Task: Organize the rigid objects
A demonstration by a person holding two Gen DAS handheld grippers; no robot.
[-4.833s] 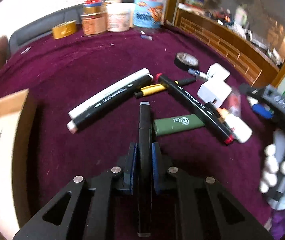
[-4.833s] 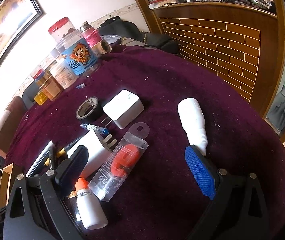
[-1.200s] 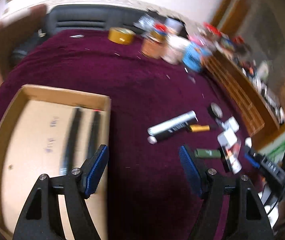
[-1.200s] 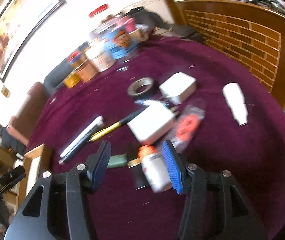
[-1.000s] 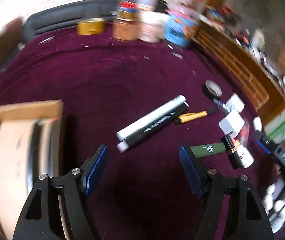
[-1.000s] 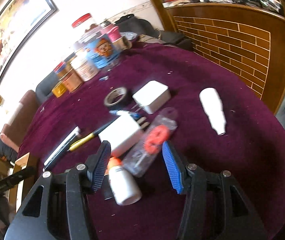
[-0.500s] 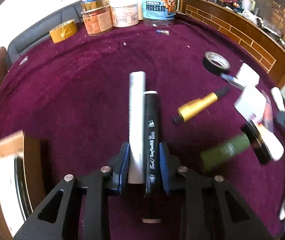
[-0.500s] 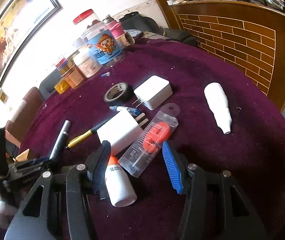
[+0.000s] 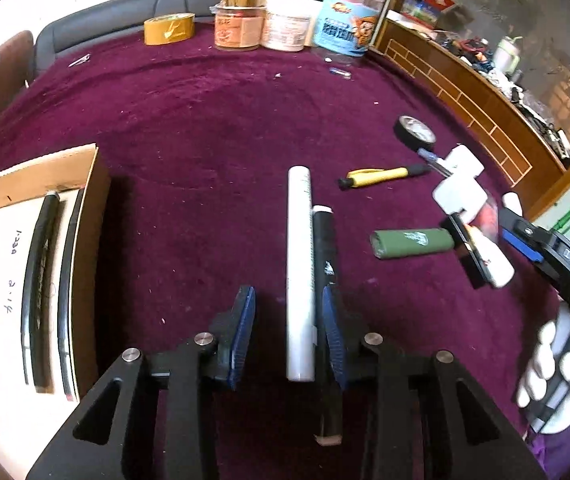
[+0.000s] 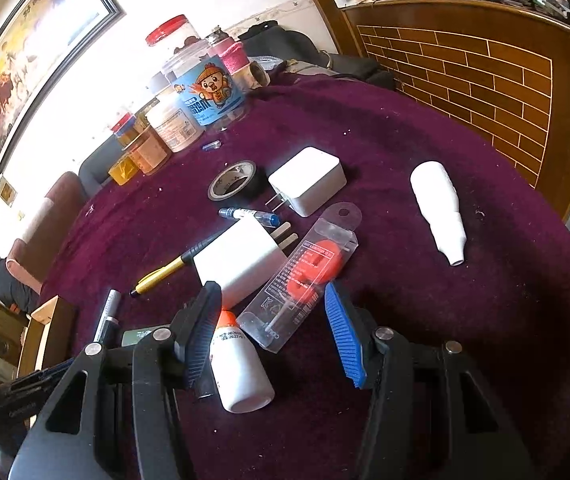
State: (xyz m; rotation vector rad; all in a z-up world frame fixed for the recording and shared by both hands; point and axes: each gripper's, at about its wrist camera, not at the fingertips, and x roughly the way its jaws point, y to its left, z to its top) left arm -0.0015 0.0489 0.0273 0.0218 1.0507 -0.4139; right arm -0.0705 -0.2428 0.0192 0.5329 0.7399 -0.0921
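Left gripper (image 9: 288,330) jaws reopening versus half a second ago; white cylindrical marker (image 9: 300,268) and black marker (image 9: 325,264) lie between them (left pad clear). Right gripper (image 10: 275,334) unchanged, open, empty.

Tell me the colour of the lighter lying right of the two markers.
Dark olive green with a small white logo; the lighter shows best in the left wrist view.

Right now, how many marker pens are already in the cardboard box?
2: both marker pens lie side by side along the right wall of the cardboard box. Its near end is cropped, so more could be hidden.
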